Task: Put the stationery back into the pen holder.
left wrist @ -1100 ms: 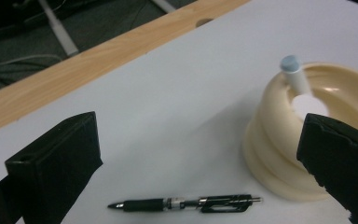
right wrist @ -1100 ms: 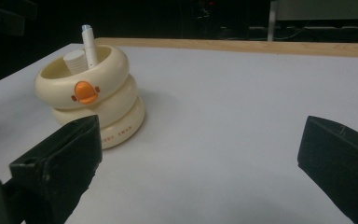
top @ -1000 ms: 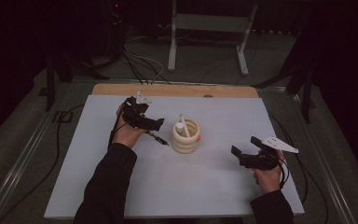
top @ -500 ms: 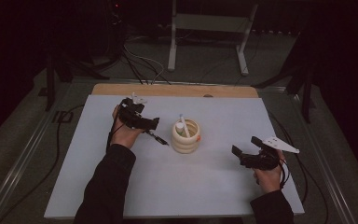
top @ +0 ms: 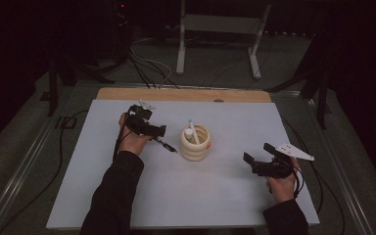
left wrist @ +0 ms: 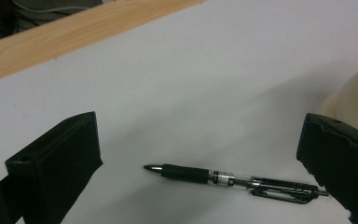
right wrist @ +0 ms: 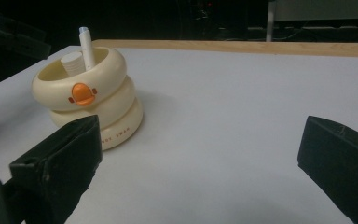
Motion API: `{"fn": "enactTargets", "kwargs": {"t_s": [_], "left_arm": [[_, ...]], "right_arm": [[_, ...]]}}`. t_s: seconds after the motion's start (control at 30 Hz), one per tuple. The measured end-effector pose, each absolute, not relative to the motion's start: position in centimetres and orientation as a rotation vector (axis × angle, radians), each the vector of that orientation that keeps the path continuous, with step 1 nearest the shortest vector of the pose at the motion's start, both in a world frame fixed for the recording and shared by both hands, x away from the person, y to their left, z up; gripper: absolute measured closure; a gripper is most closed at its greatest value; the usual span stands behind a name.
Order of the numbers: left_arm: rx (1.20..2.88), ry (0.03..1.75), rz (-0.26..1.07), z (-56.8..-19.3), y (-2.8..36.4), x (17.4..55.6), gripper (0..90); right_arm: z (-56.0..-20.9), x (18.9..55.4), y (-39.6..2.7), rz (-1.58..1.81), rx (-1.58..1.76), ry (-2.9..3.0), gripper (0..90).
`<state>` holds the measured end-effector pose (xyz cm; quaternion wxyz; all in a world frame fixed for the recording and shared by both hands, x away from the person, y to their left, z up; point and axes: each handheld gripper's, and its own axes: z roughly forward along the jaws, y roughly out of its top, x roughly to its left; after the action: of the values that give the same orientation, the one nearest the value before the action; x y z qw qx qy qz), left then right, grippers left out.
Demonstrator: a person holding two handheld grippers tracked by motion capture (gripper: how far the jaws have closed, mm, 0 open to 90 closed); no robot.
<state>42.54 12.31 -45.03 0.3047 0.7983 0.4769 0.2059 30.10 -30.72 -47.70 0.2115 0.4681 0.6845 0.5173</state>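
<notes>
Two jaws of our left gripper [top: 162, 135] stand wide apart over the black pen [left wrist: 235, 182], which lies flat on the white table [top: 235, 196] at about nine o'clock from the cream duck-faced holder [top: 195, 143], just beside it. We judge it best to lower squarely and close across the rubber grip, so the pen cannot roll. It has a clear barrel, a dark tip and a clip. Our right gripper [top: 259, 164], at four o'clock from the holder, is also spread and empty.

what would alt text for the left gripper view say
A black pen lies on the white table between the open jaws of the left hand-held gripper, tip pointing left. A cream holder edges in at right.
</notes>
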Motion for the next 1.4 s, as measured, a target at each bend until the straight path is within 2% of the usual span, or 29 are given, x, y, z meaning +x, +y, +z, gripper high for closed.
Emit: {"fn": "enactTargets", "kwargs": {"t_s": [0.73,0.93,1.13,1.17,1.2,1.33,1.37,1.4], "left_arm": [[2.134,1.372,0.449,-48.6,11.0,43.1,0.8],[2.13,1.321,0.393,-49.1,10.6,42.6,7.2],[2.155,1.223,0.391,-49.0,9.8,42.2,25.3],[2.143,1.219,0.392,-49.0,9.6,42.1,25.3],[2.142,1.212,0.375,-49.0,9.6,42.1,37.1],[2.152,1.179,0.334,-49.2,9.5,42.0,59.9],[2.166,1.147,0.308,-49.3,9.2,41.9,69.9],[2.17,1.133,0.297,-49.3,9.2,41.9,73.1]], "right_arm": [[-47.7,30.1,-30.8,1.441,1.3,1.901,0.0],[-47.7,30.1,-30.7,1.441,1.298,1.902,0.0],[-47.7,30.1,-30.7,1.442,1.299,1.902,0.0],[-47.7,30.1,-30.7,1.442,1.299,1.902,0.0],[-47.7,30.1,-30.7,1.442,1.298,1.902,0.0],[-47.7,30.1,-30.8,1.443,1.297,1.901,0.0],[-47.7,30.1,-30.8,1.443,1.297,1.902,0.0],[-47.7,30.1,-30.8,1.443,1.296,1.902,0.0]]}}
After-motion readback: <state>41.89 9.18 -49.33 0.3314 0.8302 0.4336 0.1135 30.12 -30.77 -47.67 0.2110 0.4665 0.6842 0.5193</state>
